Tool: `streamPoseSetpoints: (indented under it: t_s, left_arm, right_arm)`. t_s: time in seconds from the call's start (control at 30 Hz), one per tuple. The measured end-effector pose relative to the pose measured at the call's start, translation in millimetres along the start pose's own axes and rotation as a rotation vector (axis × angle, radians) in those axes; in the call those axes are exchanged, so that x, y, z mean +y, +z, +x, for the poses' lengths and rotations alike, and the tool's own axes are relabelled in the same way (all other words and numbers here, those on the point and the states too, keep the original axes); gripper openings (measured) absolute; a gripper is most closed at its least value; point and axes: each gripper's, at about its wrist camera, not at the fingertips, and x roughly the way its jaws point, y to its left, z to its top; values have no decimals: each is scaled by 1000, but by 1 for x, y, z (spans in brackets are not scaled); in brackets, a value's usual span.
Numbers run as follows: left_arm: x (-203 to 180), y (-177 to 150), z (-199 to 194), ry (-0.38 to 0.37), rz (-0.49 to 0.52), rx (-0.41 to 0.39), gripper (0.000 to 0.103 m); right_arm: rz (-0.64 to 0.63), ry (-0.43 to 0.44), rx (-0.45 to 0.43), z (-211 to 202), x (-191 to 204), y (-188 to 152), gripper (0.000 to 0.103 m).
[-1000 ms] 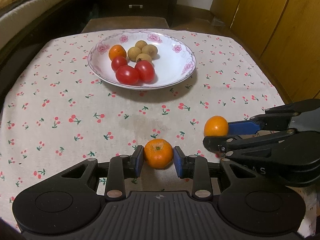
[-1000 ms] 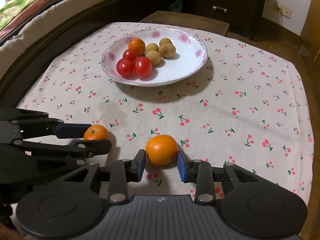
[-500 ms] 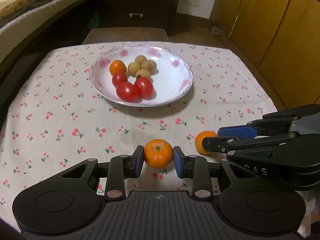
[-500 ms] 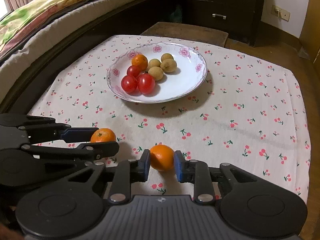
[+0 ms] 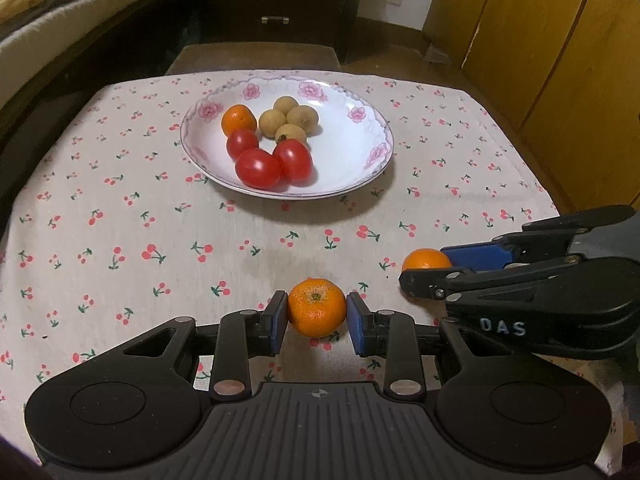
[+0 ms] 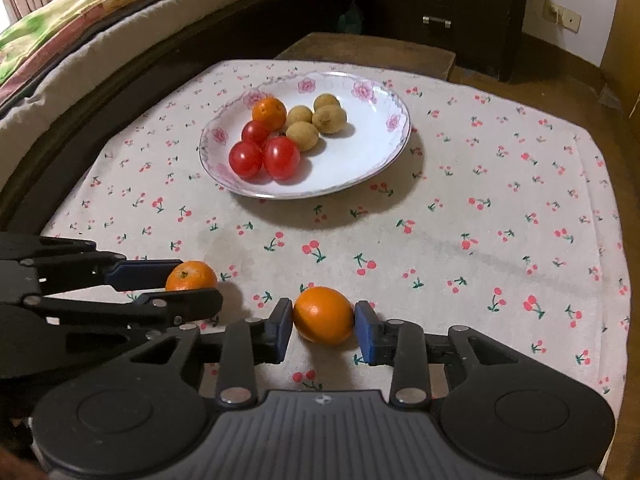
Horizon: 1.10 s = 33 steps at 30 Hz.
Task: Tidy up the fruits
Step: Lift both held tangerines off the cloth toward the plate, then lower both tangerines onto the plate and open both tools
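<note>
My left gripper (image 5: 317, 320) is shut on a small orange tangerine (image 5: 317, 307) and holds it above the cherry-print cloth. My right gripper (image 6: 323, 326) is shut on a second tangerine (image 6: 323, 314), also lifted. Each gripper shows in the other's view: the right one (image 5: 426, 270) at the right, the left one (image 6: 192, 282) at the left. A white flowered plate (image 5: 360, 160) stands further back; it holds one tangerine (image 5: 239, 119), three red tomatoes (image 5: 258, 168) and several brown longans (image 5: 288, 122). The plate also shows in the right wrist view (image 6: 360, 160).
The small table is covered by the cherry-print cloth (image 5: 120, 240). A bed (image 6: 80, 40) runs along the left, a dark drawer cabinet (image 5: 276, 4) and a low wooden stool (image 6: 368, 50) stand behind, and wooden wardrobe doors (image 5: 560, 40) are at the right.
Both grippers have closed on their tangerines and risen from the cloth, pulling back so the plate looks further away.
</note>
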Motion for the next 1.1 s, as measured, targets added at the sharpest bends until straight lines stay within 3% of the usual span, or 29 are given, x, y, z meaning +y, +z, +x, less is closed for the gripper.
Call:
streamPoseSetpoints:
  t_s: [0.8,1.1]
  left_arm:
    - [0,1,2,4,0,4,39]
    - [7,20,-16,-9,-31,-66,39]
  right_arm:
    - [10,-11,-29,-6,-1,1,34]
    - [23,0,-81,-17,-1,17,34]
